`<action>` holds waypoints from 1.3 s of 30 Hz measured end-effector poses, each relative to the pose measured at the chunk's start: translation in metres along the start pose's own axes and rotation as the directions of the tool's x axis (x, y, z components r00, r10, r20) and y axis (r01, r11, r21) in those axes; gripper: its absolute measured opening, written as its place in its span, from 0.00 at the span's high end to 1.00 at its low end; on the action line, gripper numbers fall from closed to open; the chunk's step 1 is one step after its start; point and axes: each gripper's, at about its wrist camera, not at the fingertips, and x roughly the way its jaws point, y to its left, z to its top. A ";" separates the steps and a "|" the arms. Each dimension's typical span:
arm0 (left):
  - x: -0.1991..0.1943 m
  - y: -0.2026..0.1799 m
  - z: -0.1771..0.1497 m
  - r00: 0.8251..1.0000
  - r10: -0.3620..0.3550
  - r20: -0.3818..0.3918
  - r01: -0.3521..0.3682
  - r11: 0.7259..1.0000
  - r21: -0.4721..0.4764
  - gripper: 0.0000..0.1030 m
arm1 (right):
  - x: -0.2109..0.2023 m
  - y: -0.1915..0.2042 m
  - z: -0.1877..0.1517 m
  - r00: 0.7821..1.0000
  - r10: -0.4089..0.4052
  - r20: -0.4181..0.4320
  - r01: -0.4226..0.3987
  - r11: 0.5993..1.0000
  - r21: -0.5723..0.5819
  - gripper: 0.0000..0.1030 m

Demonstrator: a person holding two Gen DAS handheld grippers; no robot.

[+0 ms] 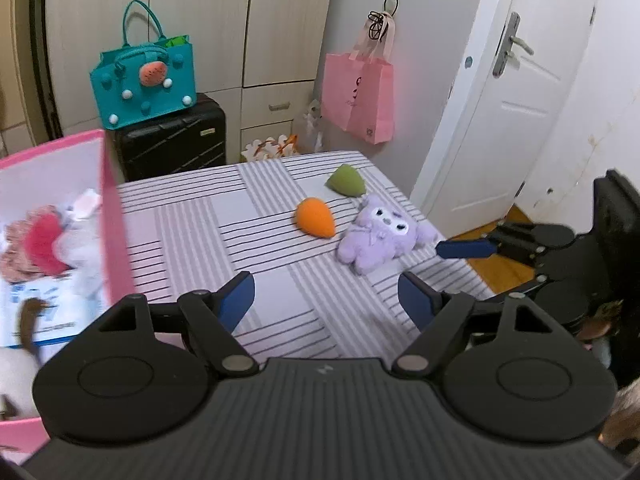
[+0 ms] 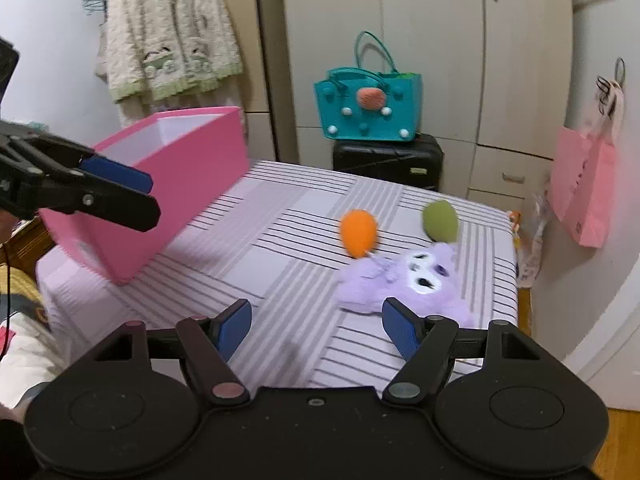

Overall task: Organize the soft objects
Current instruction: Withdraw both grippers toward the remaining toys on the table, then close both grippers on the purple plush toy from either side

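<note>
So, partway through, by my read. Landmark is the pink bin (image 1: 114,216), which stands on the striped table (image 1: 192,216). Inside the bin I already see several soft things: a red-and-pink plush pile (image 1: 36,244) and something white and fluffy (image 1: 80,236), lying on what looks like a printed sheet at the bottom. I can't tell how many pieces that is, too blurred at the frame edge.

Left to do: three soft items out on the cloth, all well apart from the bin, on the side of the table away from it. Orange carrot plush (image 1: 316,218) is the closest to the bin of the three. Green plush (image 1: 346,180) lies just past it, farther from the bin and nearer the table's far edge. Purple bunny plush (image 1: 380,232) lies flat, face up, farthest from the bin, just beside the carrot; in the right wrist view the carrot's tip looks to be touching it, not sure.

My left gripper (image 1: 326,300) is wide open with nothing between the blue pads, over bare cloth between the bin and the toys. My right gripper (image 2: 316,326) is also wide open and empty; its right pad (image 2: 400,330) sits in front of the bunny's lower edge in view, but nothing is clamped.

My judgement: bin is part filled, three items remain, no pickup in hand yet. Bunny looks like the likely next grab for the right side.
</note>
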 end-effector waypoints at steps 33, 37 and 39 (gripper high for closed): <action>0.169 -0.013 0.003 0.991 -0.134 -0.015 0.124 0.951 -0.282 0.52 | 0.065 -0.088 -0.008 0.995 0.098 0.002 -0.098 0.995 -0.031 0.39; 0.174 -0.014 -0.001 0.992 -0.123 -0.020 0.112 0.948 -0.300 0.57 | 0.064 -0.078 -0.012 0.998 0.056 0.007 -0.055 0.996 -0.075 0.42; 0.175 -0.013 -0.003 0.991 -0.136 -0.018 0.124 0.942 -0.312 0.57 | 0.063 -0.074 -0.014 0.999 0.032 0.019 -0.030 0.996 -0.086 0.42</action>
